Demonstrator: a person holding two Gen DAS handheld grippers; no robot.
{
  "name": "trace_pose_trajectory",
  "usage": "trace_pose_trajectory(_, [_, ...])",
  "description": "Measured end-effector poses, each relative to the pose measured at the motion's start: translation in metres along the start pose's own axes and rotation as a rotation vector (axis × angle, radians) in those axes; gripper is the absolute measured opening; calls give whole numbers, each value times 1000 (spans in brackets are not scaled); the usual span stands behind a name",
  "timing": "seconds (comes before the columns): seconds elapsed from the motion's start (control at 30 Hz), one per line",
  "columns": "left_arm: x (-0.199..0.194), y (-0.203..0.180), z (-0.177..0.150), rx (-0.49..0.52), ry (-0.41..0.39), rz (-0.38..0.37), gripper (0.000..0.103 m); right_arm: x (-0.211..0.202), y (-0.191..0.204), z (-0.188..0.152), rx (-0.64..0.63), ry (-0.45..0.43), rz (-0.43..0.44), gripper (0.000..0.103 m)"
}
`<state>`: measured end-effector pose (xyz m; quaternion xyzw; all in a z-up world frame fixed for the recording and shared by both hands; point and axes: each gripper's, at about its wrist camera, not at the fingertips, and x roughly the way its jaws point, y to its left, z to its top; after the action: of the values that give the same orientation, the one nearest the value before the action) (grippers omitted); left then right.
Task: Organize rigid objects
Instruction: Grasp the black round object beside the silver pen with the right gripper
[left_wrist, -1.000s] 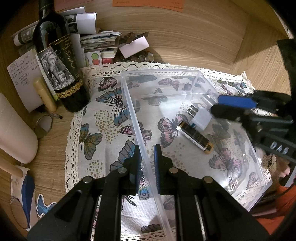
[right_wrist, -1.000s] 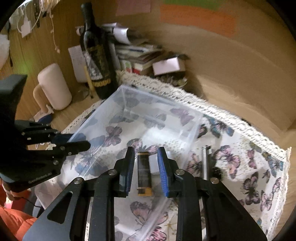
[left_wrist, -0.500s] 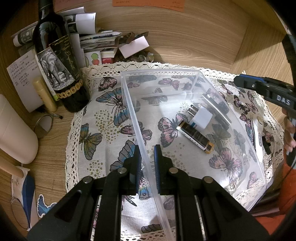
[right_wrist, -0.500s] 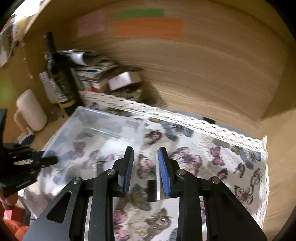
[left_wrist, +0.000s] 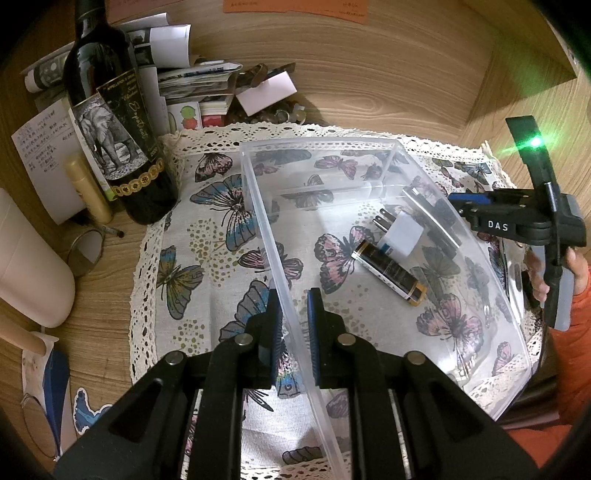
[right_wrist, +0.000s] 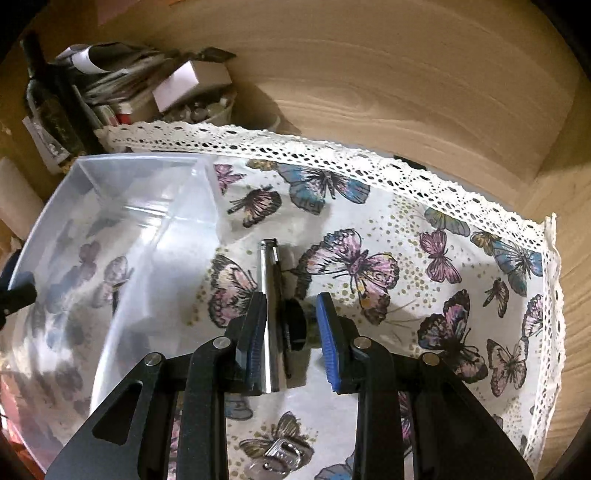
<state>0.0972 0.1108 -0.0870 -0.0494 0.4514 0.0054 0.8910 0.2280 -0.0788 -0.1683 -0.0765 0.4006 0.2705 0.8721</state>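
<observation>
Claws on both sides of the clear plastic bin (left_wrist: 369, 177): the left claw (left_wrist: 294, 332) is clamped on the bin's near-left wall, one pad inside, one outside, the wall running away from the camera between them. Inside the bin, a battery (left_wrist: 388, 271) lies flat, long axis slanting from upper left to lower right, gold end toward the lower right; a white plug adapter (left_wrist: 400, 234) touches its upper end, prongs pointing up-left.

Over on the right wrist view, the right claw (right_wrist: 293, 332) stands spread apart, closed on nothing, hovering over a silver metal rod (right_wrist: 269, 317) on the butterfly cloth (right_wrist: 424, 266), just outside the bin's right wall. The rod's long axis runs straight away from the camera, close by the left pad. A dark round piece (right_wrist: 295, 325) sits beside it, between the pads; what it is I cannot tell. Keys (right_wrist: 277, 458) show at the bottom edge. A wine bottle (left_wrist: 118, 129) stands upright on the desk (left_wrist: 369, 81), left of the cloth.
</observation>
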Motion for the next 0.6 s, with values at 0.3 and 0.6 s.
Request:
trace_pose_trajectory(0.3, [1,1,1,-3,-4,-9,13,13,-22,-5,47,52,-29,25])
trace_pose_trajectory(0.6, [1,1,1,-3,-5,-11,13,24,-23,-2,43,63,-23,19])
